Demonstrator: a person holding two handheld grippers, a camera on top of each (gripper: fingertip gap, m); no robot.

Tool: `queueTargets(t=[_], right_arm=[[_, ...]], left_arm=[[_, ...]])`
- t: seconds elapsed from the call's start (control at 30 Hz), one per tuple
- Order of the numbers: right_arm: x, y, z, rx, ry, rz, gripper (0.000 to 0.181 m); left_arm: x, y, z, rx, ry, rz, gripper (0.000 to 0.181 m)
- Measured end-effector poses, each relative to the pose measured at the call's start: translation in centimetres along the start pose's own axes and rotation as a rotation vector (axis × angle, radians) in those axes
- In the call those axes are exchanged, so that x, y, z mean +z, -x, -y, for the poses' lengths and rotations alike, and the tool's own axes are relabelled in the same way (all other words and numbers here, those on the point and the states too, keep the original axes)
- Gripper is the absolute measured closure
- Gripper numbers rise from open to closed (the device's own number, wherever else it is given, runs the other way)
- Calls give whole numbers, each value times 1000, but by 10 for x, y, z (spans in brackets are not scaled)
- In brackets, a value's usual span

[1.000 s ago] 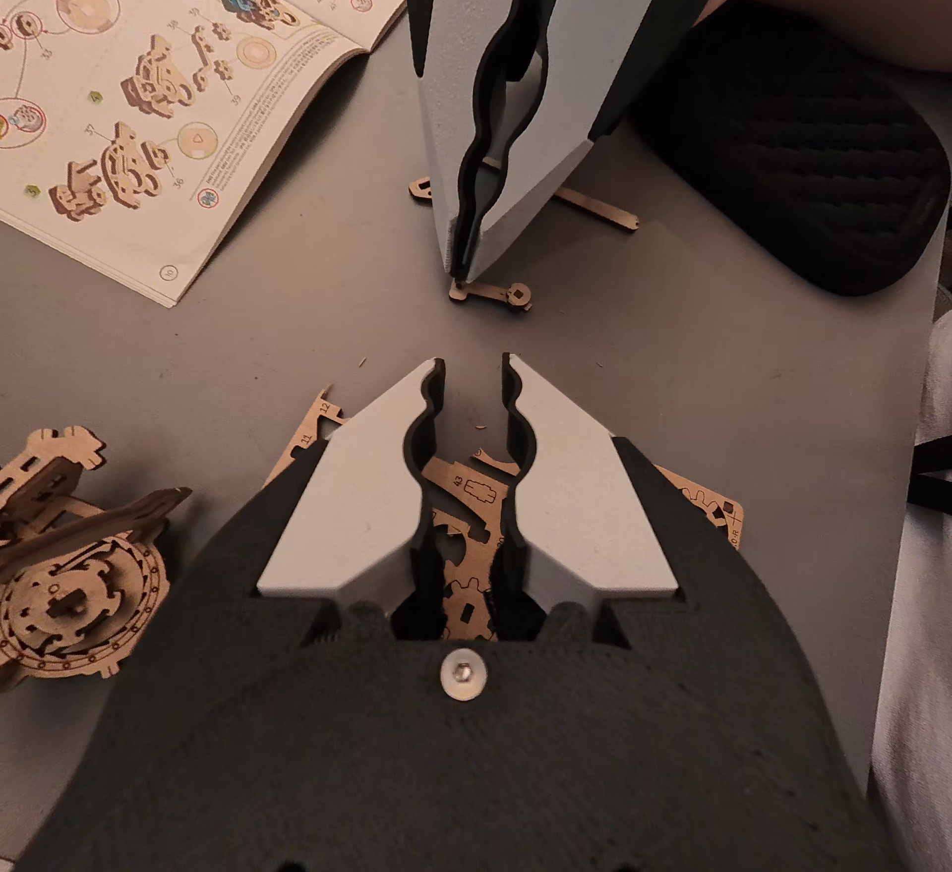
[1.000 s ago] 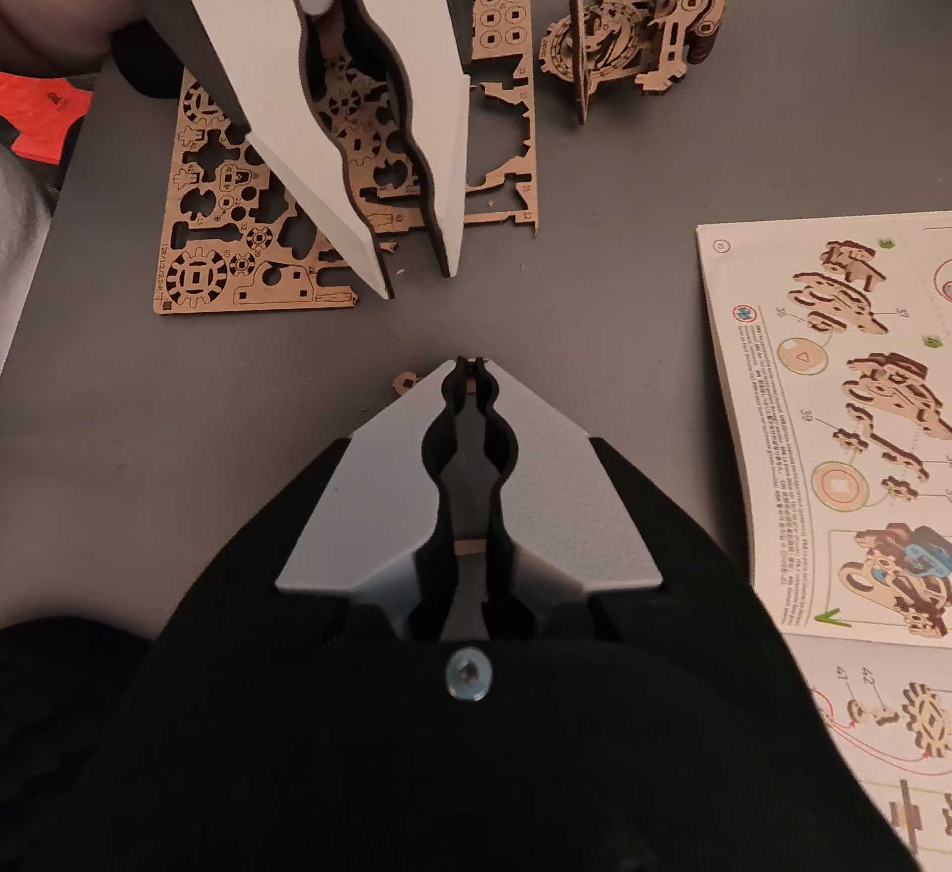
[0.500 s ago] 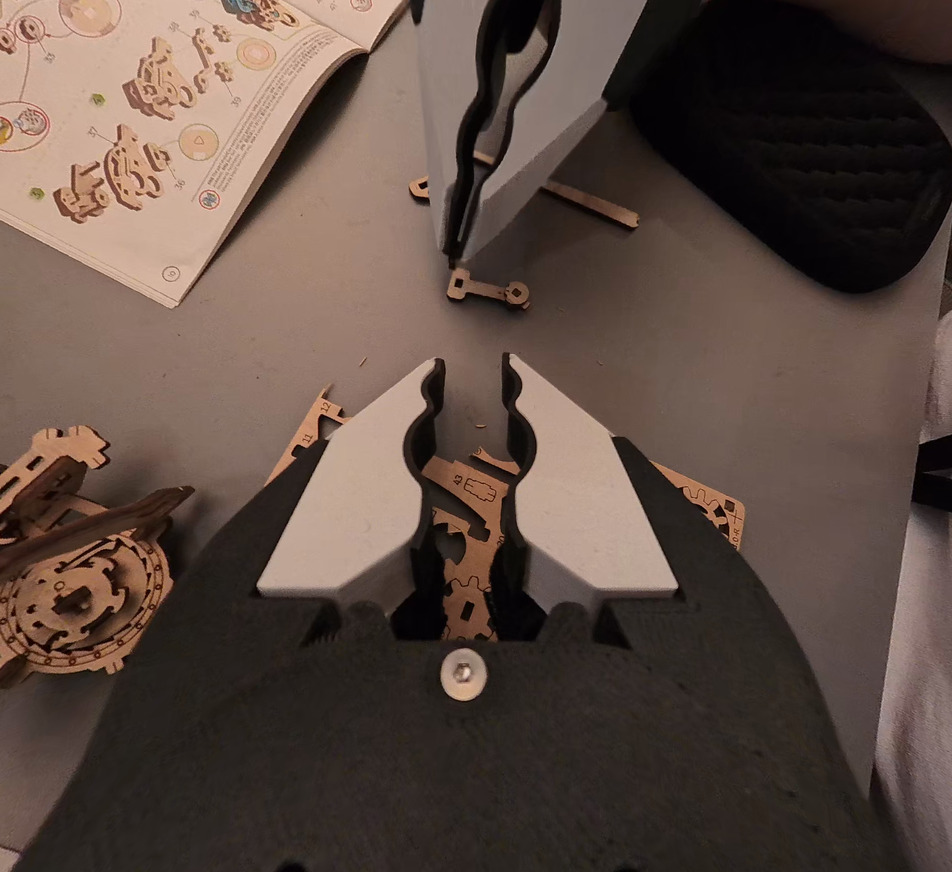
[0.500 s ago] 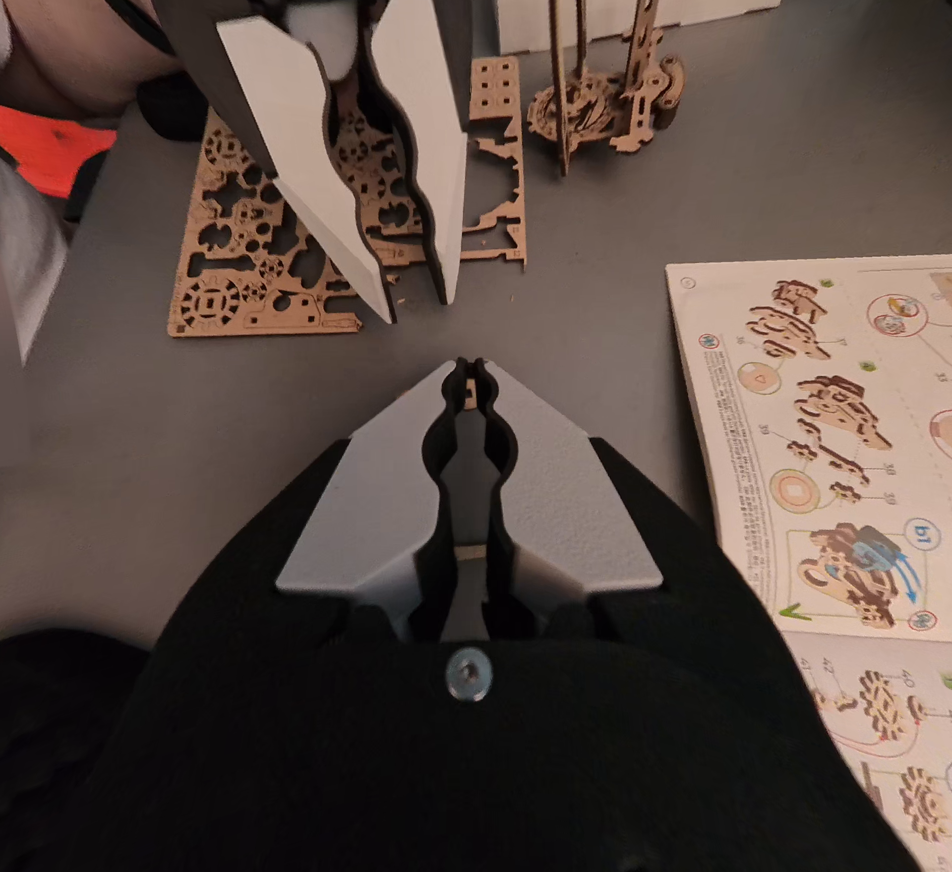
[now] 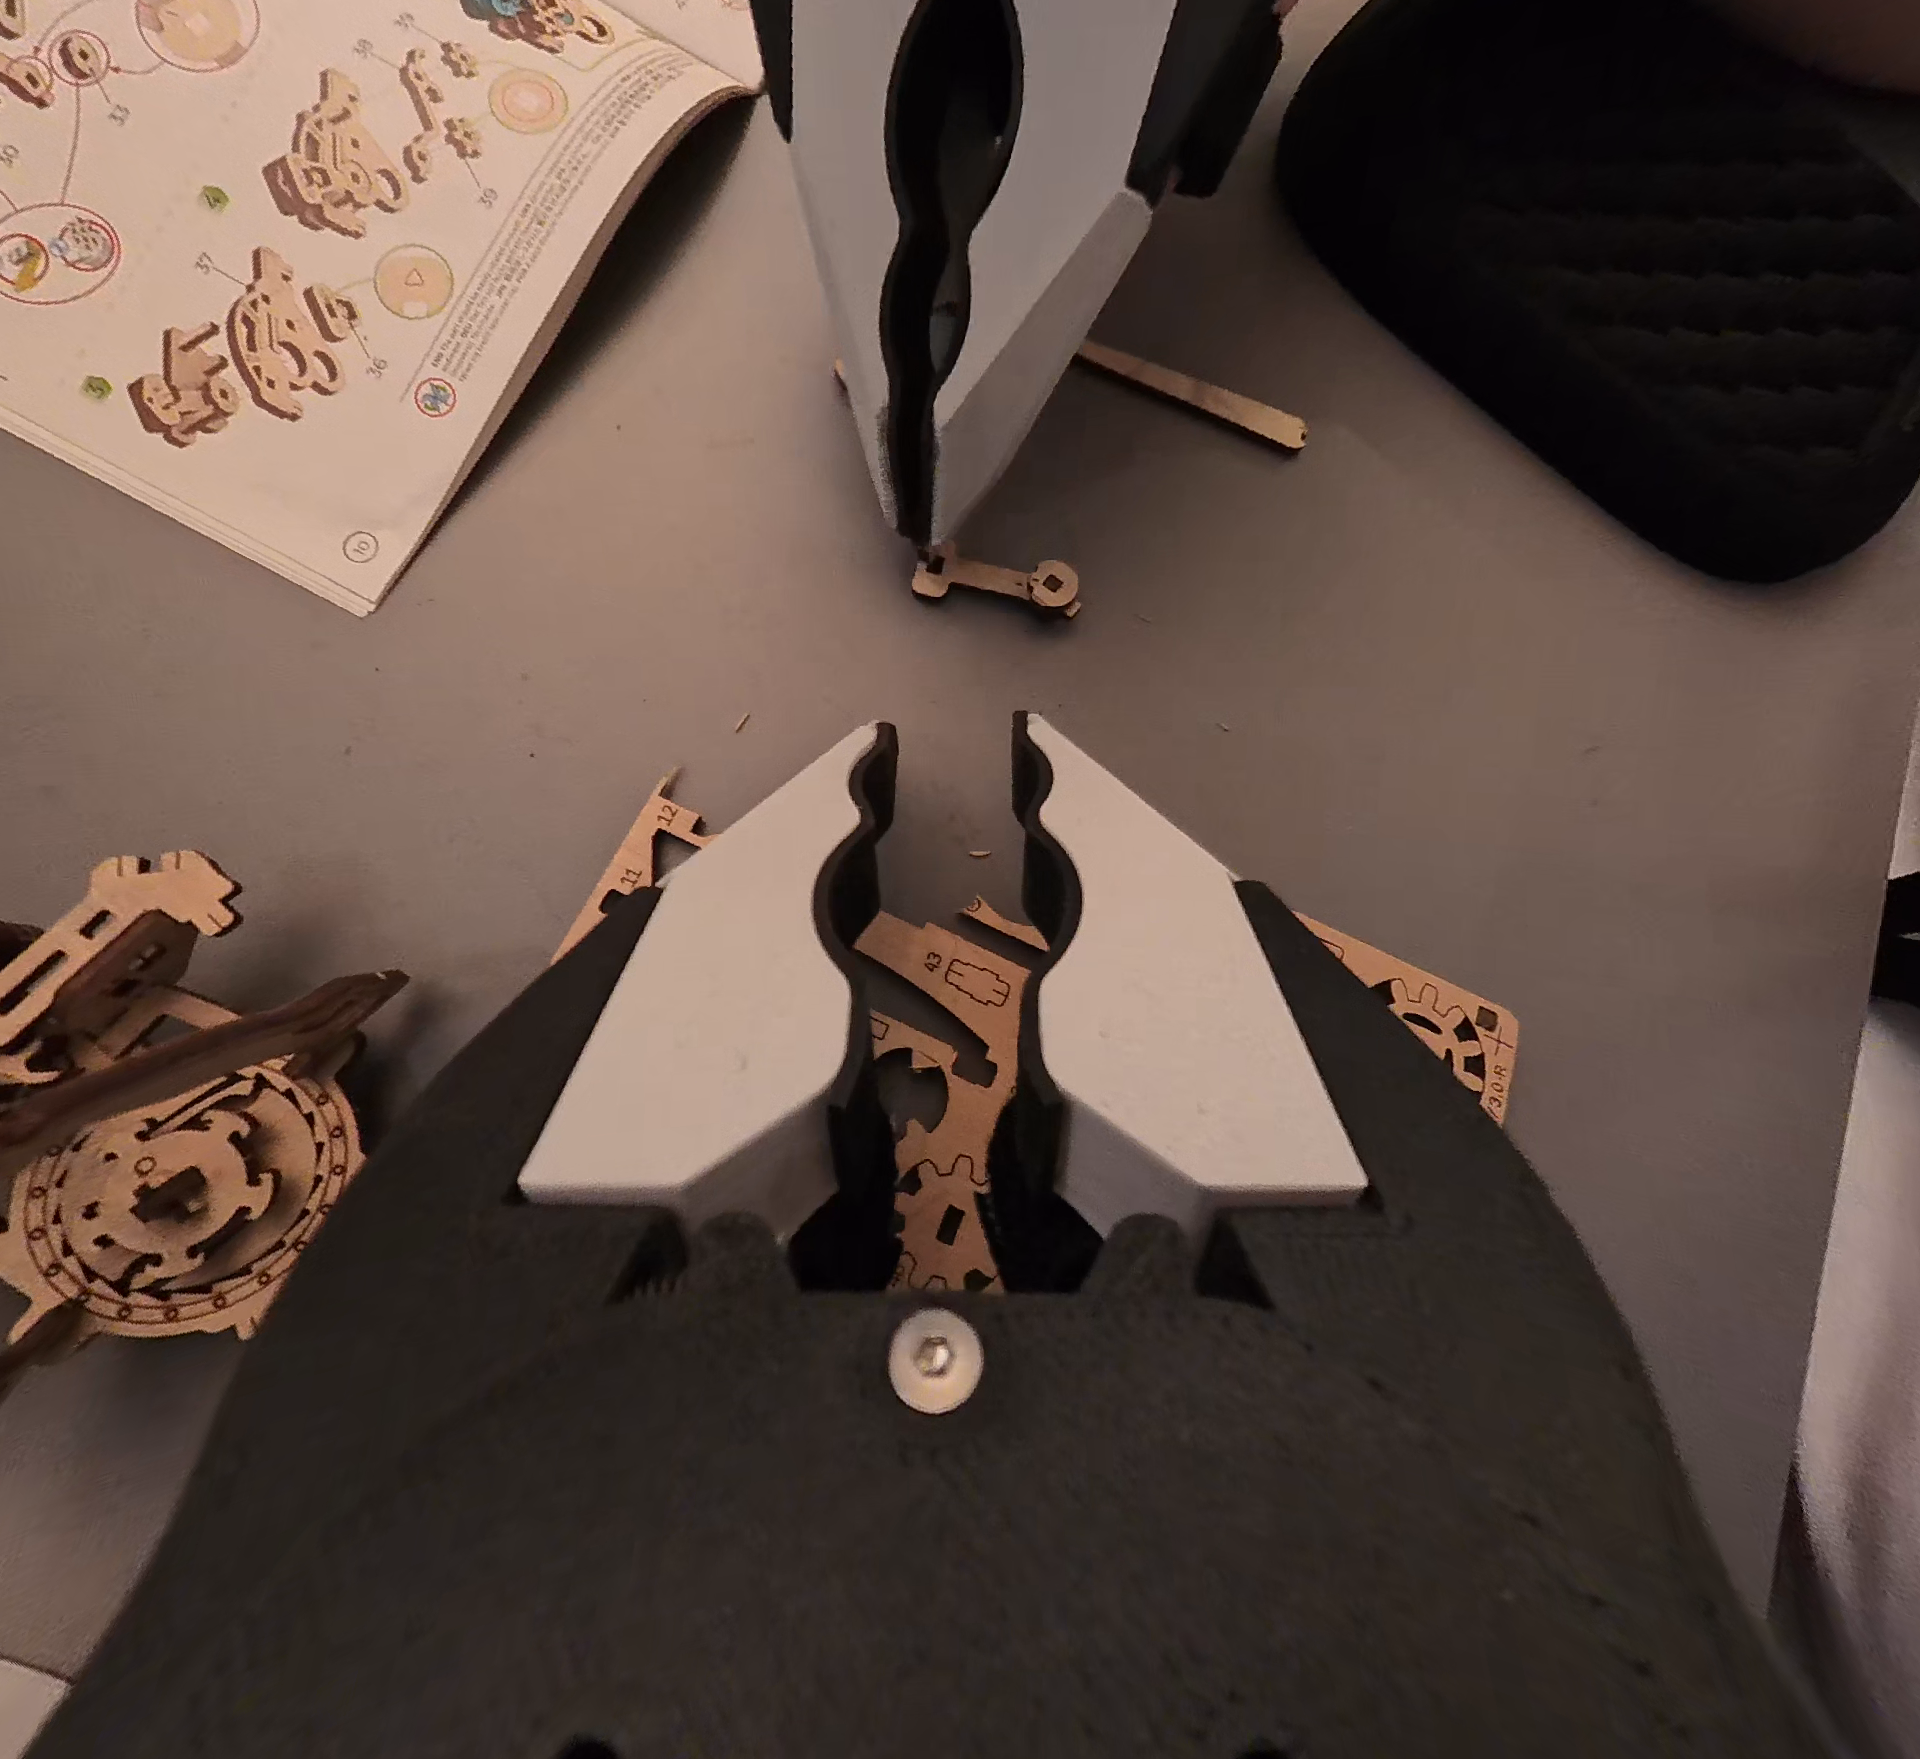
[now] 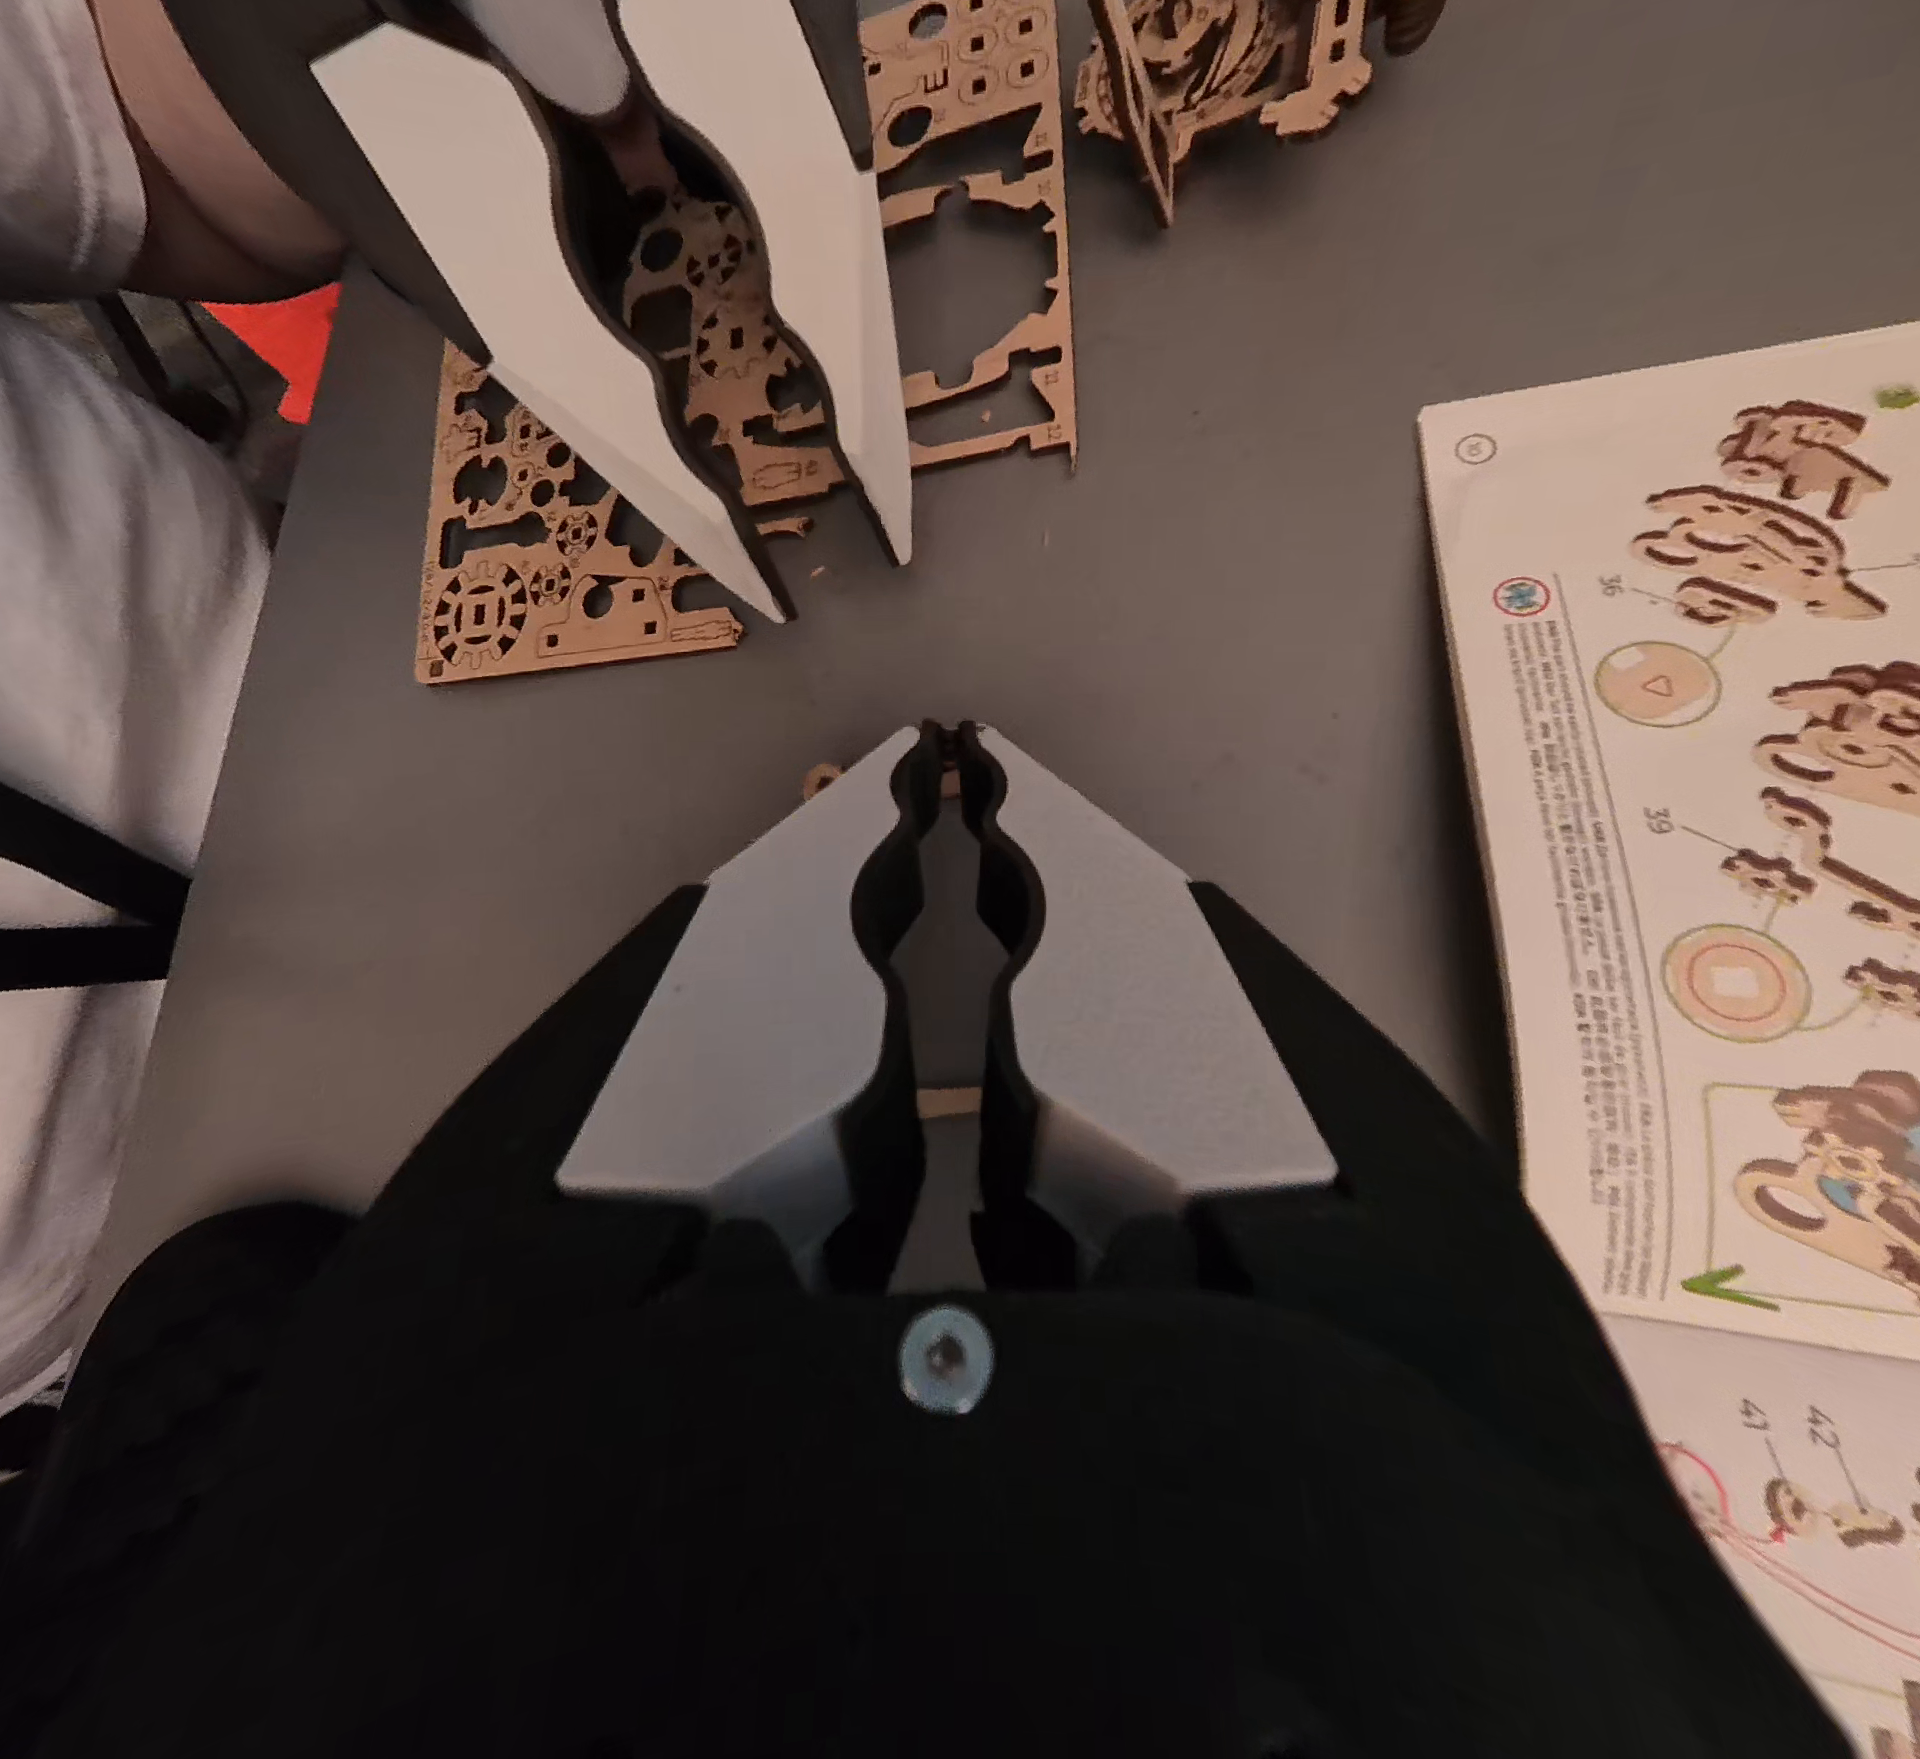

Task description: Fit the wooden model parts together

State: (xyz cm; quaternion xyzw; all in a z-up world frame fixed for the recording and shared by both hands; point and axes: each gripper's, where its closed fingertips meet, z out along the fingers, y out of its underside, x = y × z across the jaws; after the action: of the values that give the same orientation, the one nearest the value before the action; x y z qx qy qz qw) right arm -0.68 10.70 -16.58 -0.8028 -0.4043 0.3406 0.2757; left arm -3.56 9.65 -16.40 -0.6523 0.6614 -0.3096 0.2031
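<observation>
A: Where is the small wooden lever piece (image 5: 995,579) now?

B: It lies flat on the grey table (image 5: 1351,774), with its notched end just under the tips of the right gripper (image 5: 918,533). The tips are pressed together right at that end. In the right wrist view a bit of wood shows between the closed tips, so the right gripper (image 6: 948,735) seems clenched on the end of the piece.

A: And the left gripper (image 5: 948,733)?

B: It is released. Its two fingers stand apart with bare table between them, and it holds nothing. It hangs over the edge of the wooden parts sheet (image 5: 1455,1034), near the lever piece but not touching it.

A: What is around them?

B: A thin wooden strip (image 5: 1205,400) lies behind the right gripper. The open instruction booklet (image 5: 312,182) is on one side, the half-built wooden model (image 5: 156,1117) on the same side but closer to the left gripper, and a black pad (image 5: 1621,255) on the other side.
</observation>
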Motion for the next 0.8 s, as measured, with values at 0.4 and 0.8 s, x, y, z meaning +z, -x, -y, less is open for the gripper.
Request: queueTargets(t=[0.4, 0.8], right_arm=[[4, 2, -3, -14, 46, 0, 180], [2, 6, -7, -163, 142, -33, 180]], left_arm=[[2, -4, -1, 18, 10, 1, 161], [3, -4, -2, 19, 17, -1, 161]])
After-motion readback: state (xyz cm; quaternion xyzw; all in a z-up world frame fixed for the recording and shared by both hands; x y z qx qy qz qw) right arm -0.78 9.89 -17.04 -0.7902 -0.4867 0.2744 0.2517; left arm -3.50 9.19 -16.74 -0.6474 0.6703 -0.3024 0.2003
